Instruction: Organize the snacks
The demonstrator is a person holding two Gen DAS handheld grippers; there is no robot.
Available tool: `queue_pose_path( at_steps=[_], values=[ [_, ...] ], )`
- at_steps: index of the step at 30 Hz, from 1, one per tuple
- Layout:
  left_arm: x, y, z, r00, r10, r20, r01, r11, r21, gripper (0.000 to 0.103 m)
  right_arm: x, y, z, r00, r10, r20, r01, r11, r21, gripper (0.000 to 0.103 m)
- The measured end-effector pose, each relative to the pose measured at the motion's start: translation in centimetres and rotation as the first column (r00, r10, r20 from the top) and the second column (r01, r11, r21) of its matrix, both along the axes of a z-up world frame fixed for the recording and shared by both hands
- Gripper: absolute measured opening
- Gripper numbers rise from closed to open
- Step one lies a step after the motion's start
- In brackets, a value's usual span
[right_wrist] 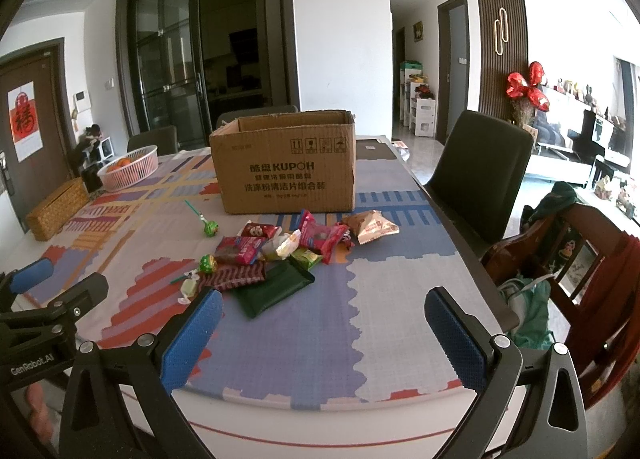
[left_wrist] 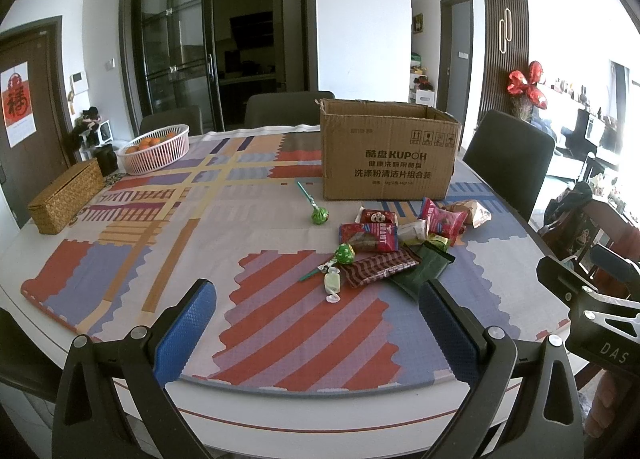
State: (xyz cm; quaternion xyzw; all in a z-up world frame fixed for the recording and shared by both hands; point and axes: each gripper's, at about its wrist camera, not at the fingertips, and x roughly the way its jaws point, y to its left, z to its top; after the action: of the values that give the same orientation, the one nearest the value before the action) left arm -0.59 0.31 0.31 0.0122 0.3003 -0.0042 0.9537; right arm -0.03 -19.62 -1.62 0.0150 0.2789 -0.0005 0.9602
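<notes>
Left tongs [left_wrist: 318, 313]: open, empty.
Right tongs [right_wrist: 324, 323]: open, empty.
Snacks [left_wrist: 404, 243]: before box [left_wrist: 388, 151], nearer left tongs.

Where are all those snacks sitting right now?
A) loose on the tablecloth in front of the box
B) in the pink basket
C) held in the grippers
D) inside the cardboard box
A: the snack pile lies on the tablecloth in front of the cardboard box, and both grippers are open and empty.
</notes>
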Motion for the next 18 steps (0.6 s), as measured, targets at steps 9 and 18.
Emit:
queue_pose_path(
  at_steps=[9, 18],
  values=[
    [0.0, -0.1, -0.1, 1.0, 0.0, -0.001, 0.0, 1.0, 0.001, 0.103, 0.5, -0.1, -0.3, 1.0, 0.0, -0.002, 0.0, 1.0, 0.0, 0.102],
    [0.3, -0.4, -1.4, 1.0, 0.001, -0.016, -0.001, 1.0, -0.006, 0.103, 0.5, 0.5, -1.0, 0.999, 0.018, -0.03, -0.018, 1.0, 0.005, 0.102]
  ],
)
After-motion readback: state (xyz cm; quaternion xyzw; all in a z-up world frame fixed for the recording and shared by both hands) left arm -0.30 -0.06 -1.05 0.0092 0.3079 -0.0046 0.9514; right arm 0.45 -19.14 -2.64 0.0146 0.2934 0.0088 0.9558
